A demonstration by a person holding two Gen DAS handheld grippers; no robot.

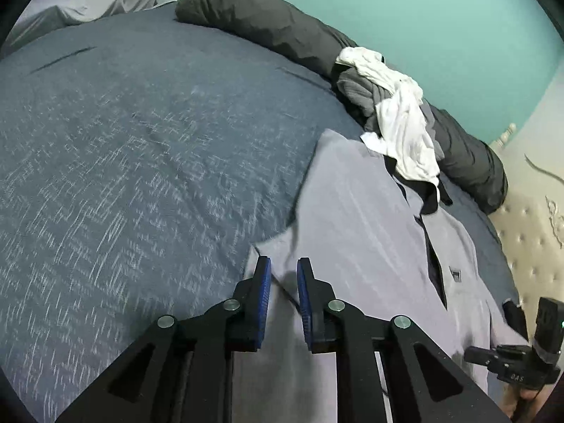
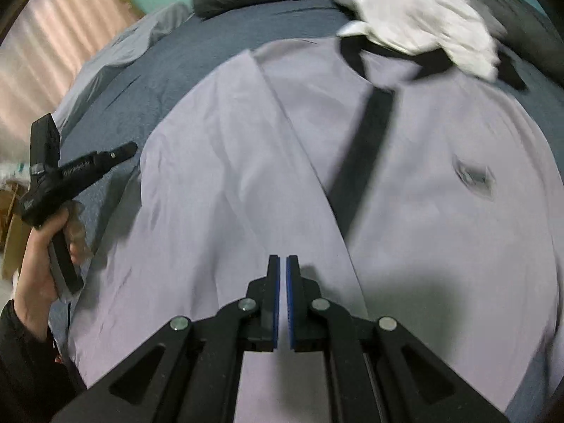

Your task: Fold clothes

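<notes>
Left gripper (image 1: 284, 275) jaws part open, right gripper (image 2: 282, 271) jaws nearly closed, both empty above the lilac shirt (image 2: 246, 162).

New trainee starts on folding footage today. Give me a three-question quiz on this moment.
1. True or false: the left side of the polo shirt is already folded over its front.
2. What lies on the shirt's collar? A) white garment B) towel C) sock
3. Which gripper has the wider gap, left gripper or right gripper?

Key: 1 true; 2 A, the white garment; 3 left.
</notes>
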